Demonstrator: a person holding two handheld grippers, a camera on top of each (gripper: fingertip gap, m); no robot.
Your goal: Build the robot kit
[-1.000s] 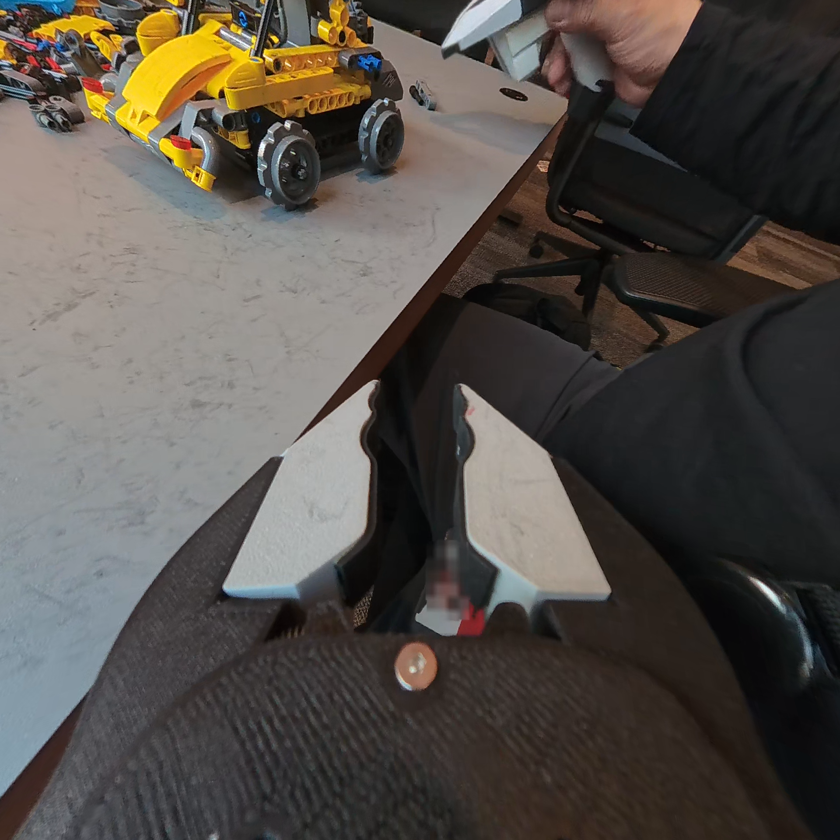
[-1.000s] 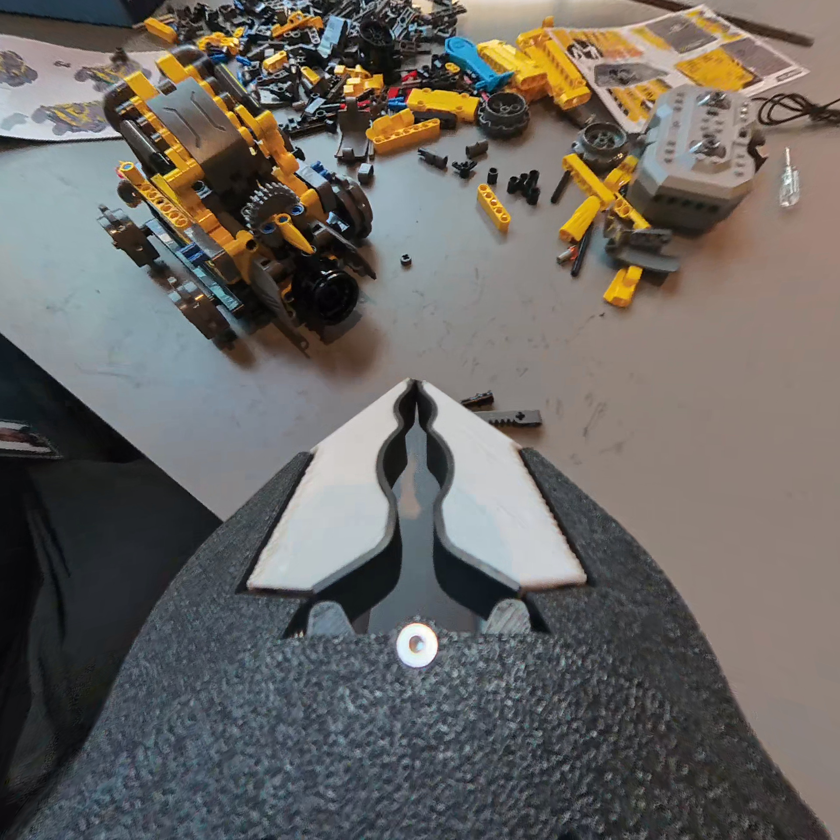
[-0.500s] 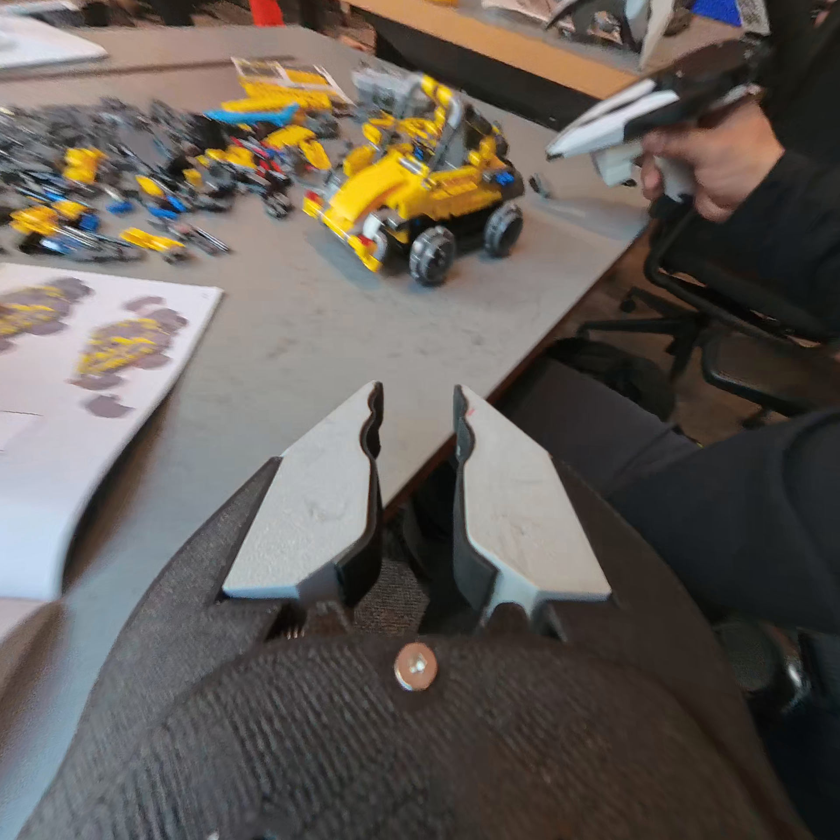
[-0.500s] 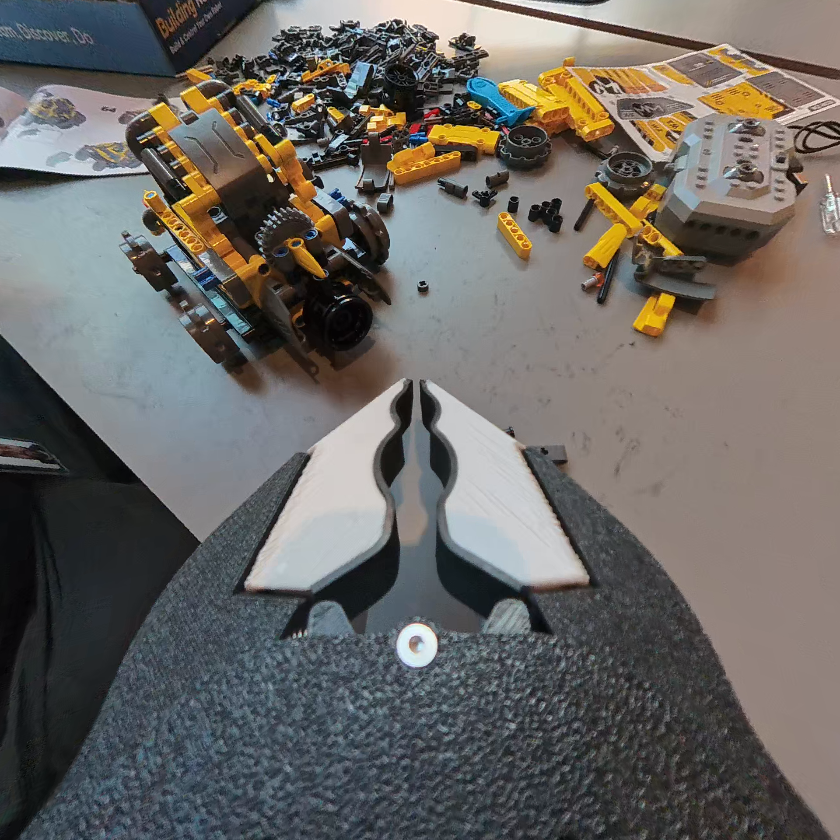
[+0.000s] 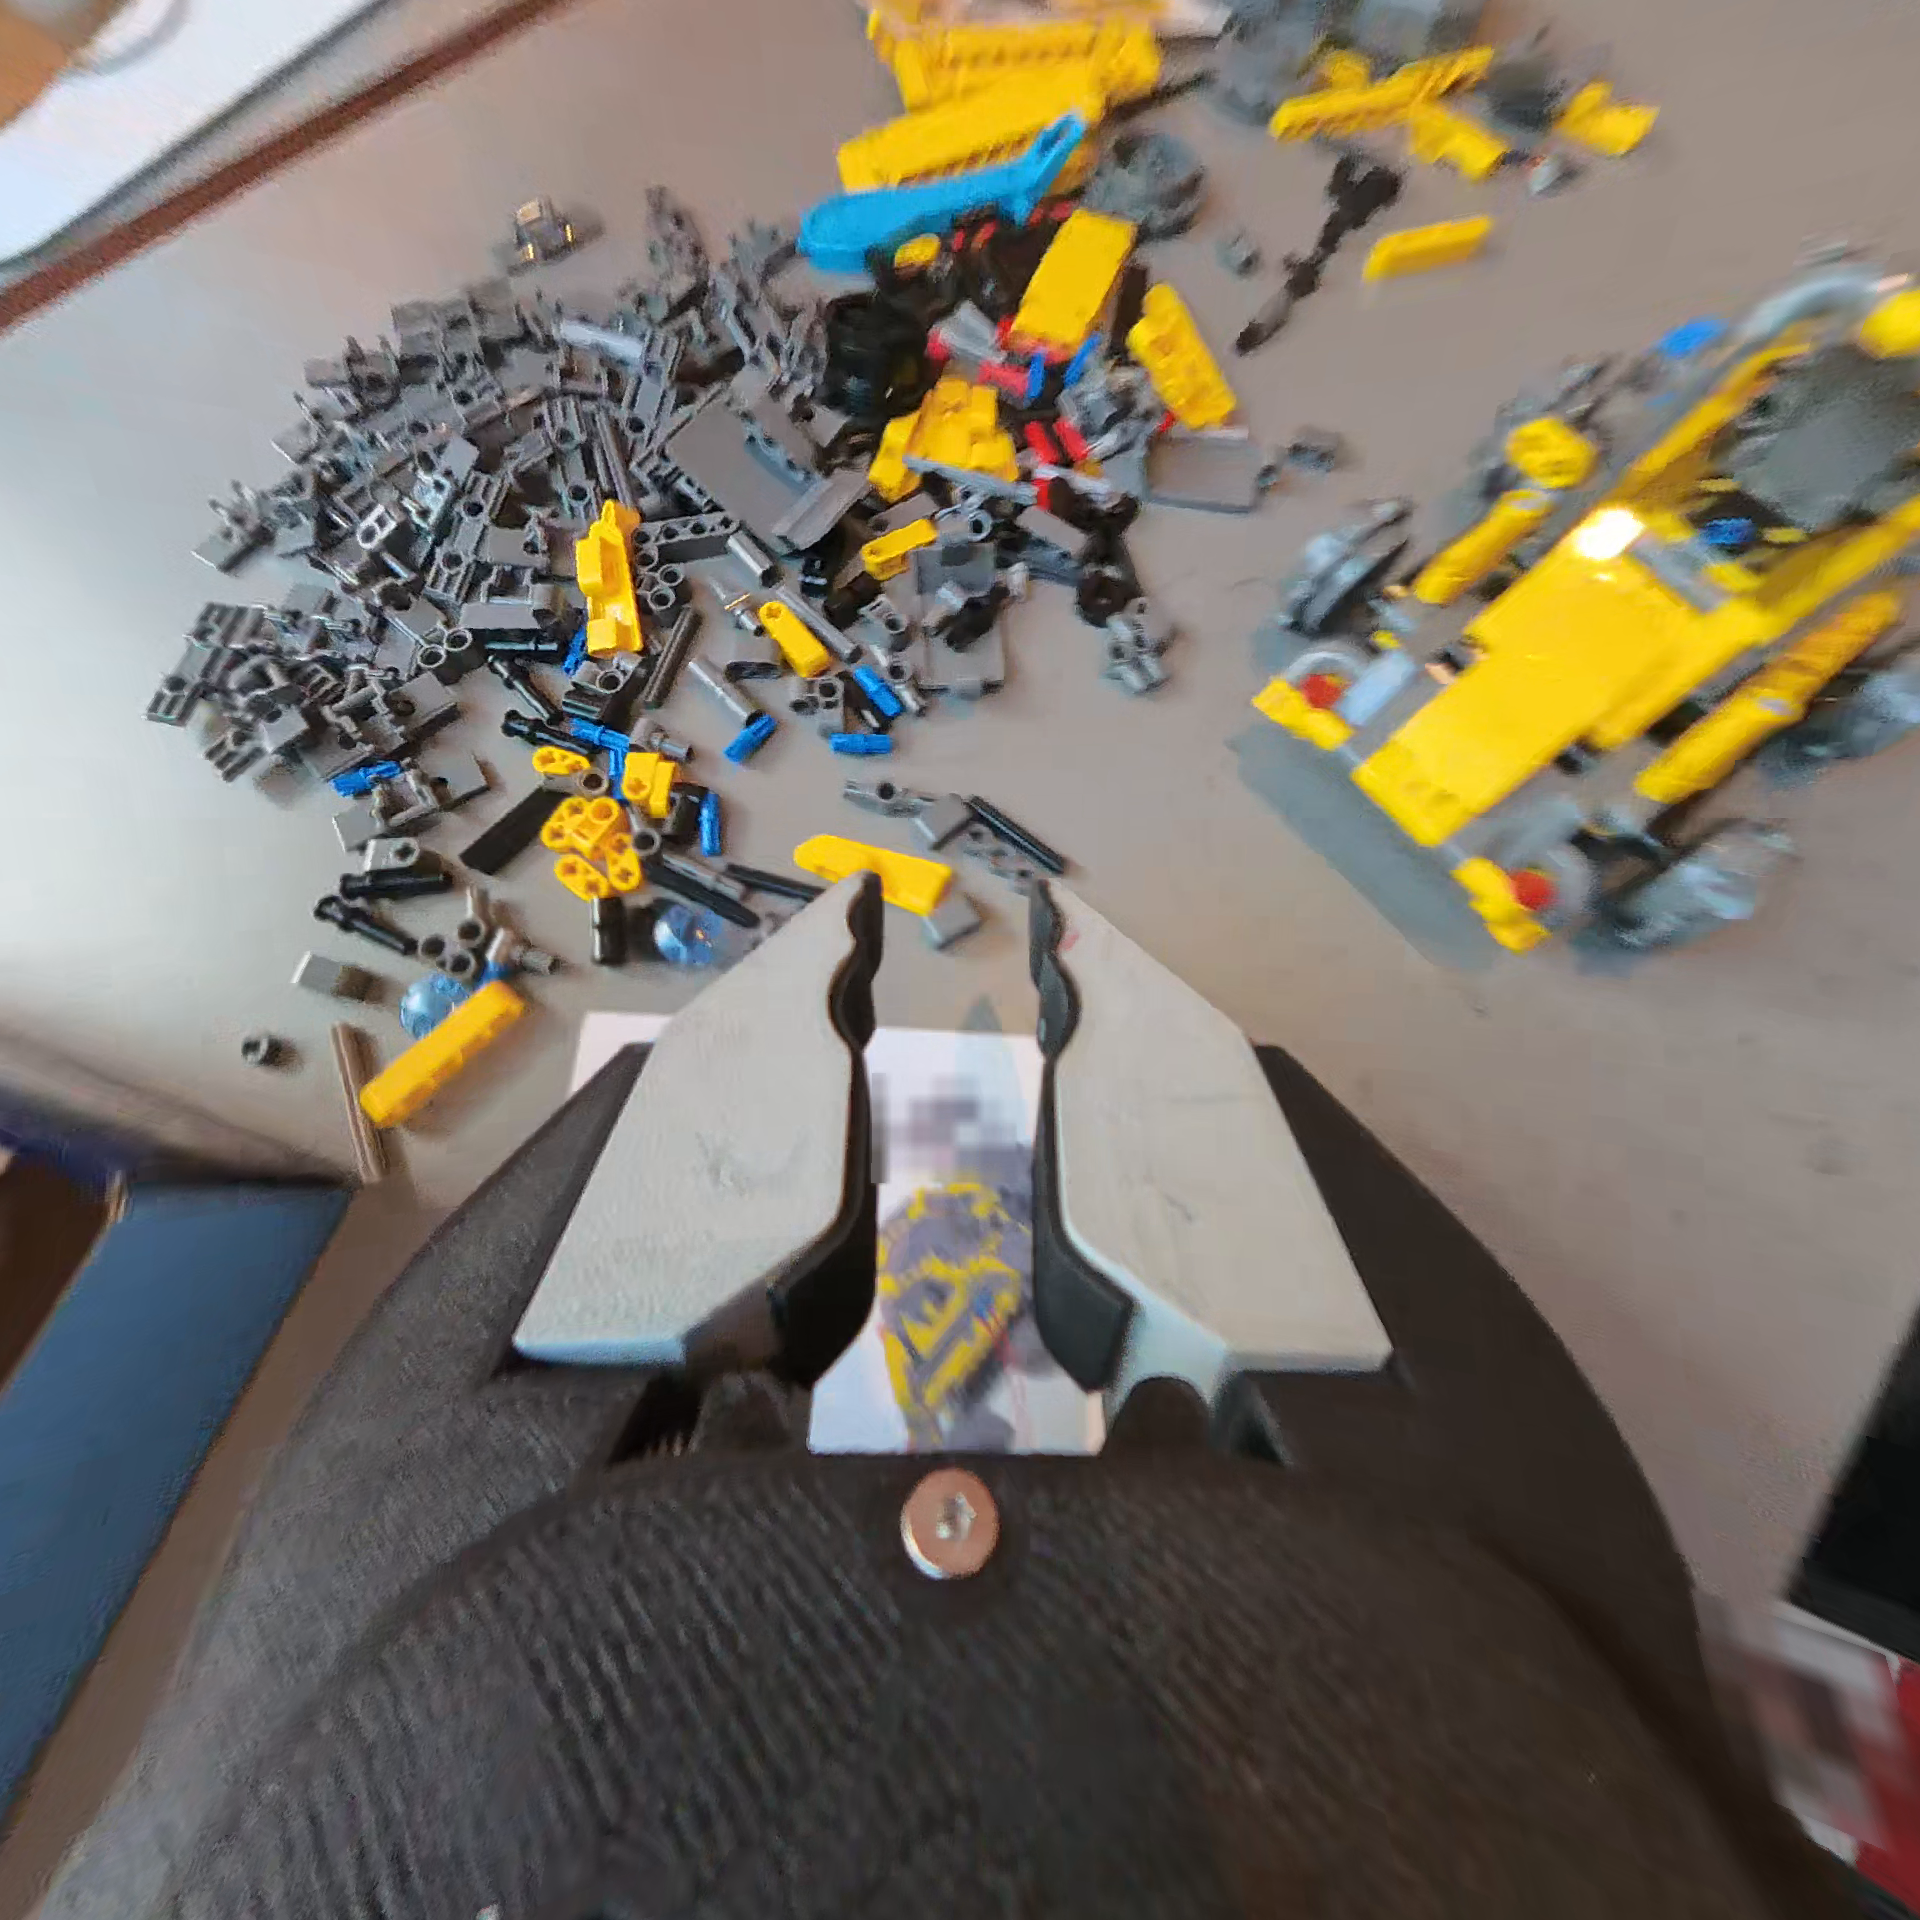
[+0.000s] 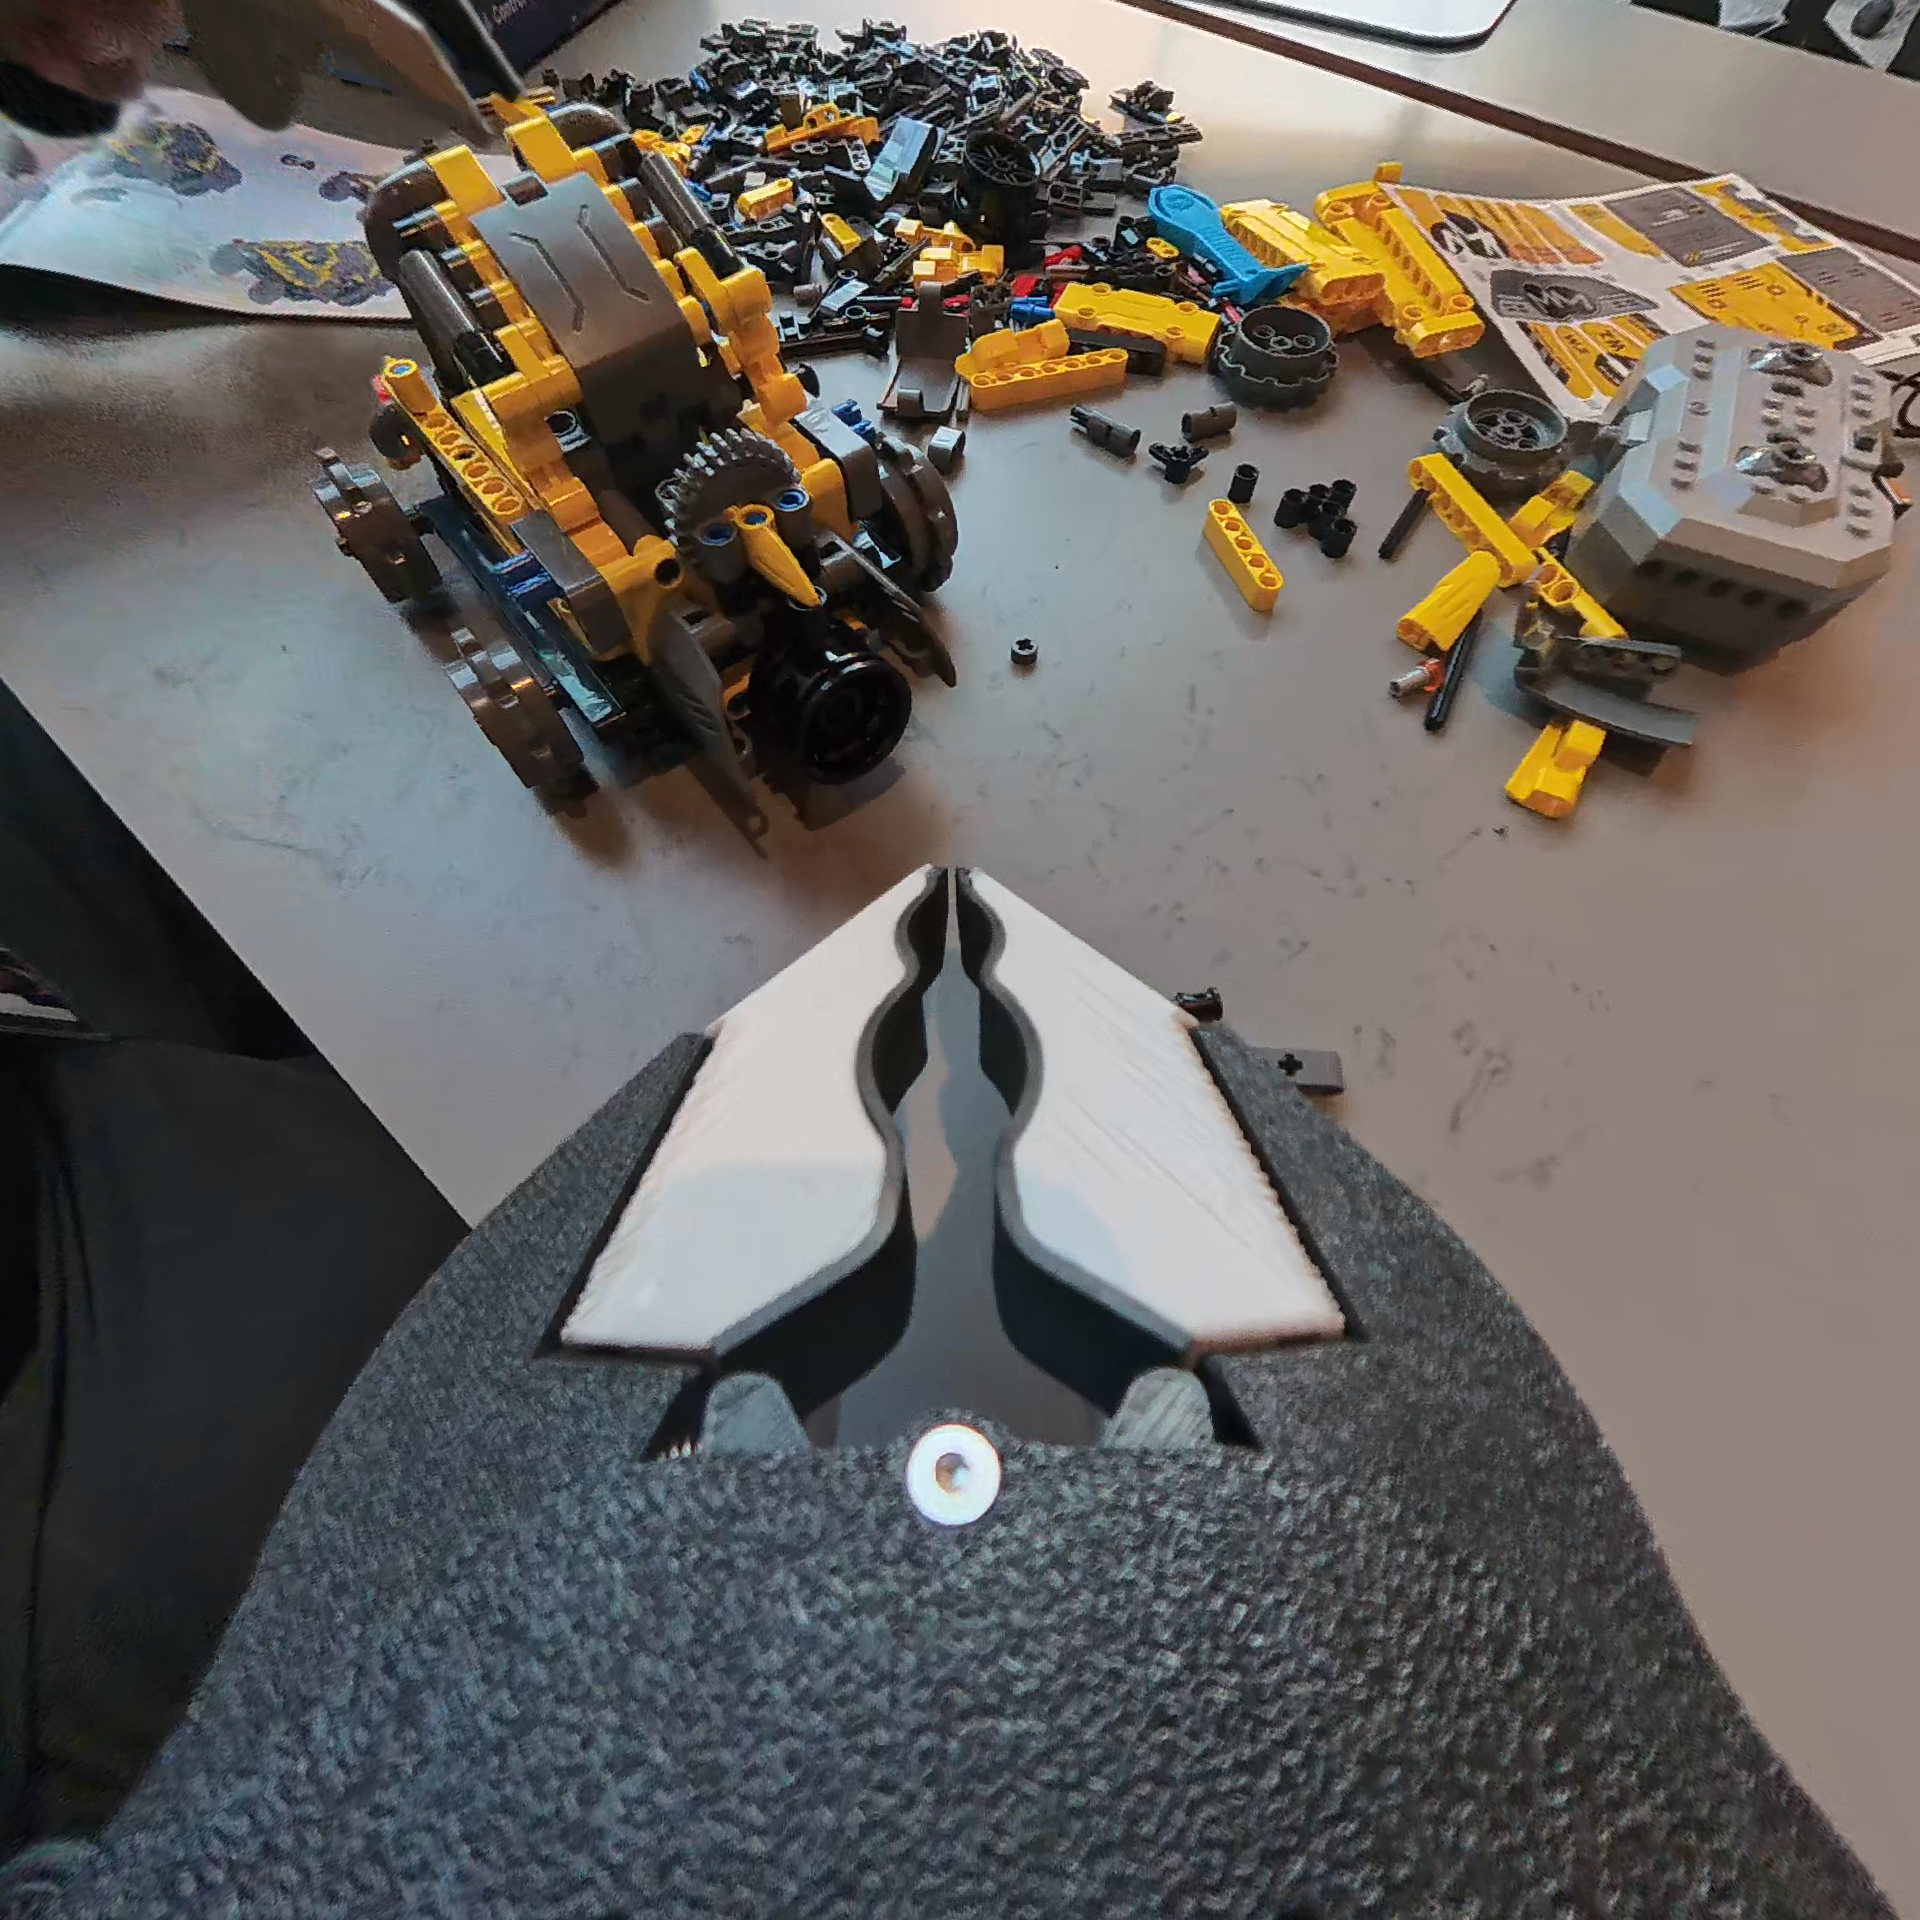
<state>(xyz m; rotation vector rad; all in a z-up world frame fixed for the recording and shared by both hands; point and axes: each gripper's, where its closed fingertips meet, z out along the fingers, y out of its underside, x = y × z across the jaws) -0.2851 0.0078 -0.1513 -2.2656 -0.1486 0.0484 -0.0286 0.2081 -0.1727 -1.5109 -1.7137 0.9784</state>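
Above brick pile (image 5: 644,582), parted left hand-held gripper (image 5: 951,914)

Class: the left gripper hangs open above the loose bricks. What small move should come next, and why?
Probably lower the left gripper a little toward the yellow beam just past its tips: its jaws stand open, holding nothing, and that beam lies nearest on the grey table.

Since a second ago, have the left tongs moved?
Yes. The left tongs swung from beyond the table edge, over the lap, to above the loose brick pile, with the yellow vehicle now to their right.
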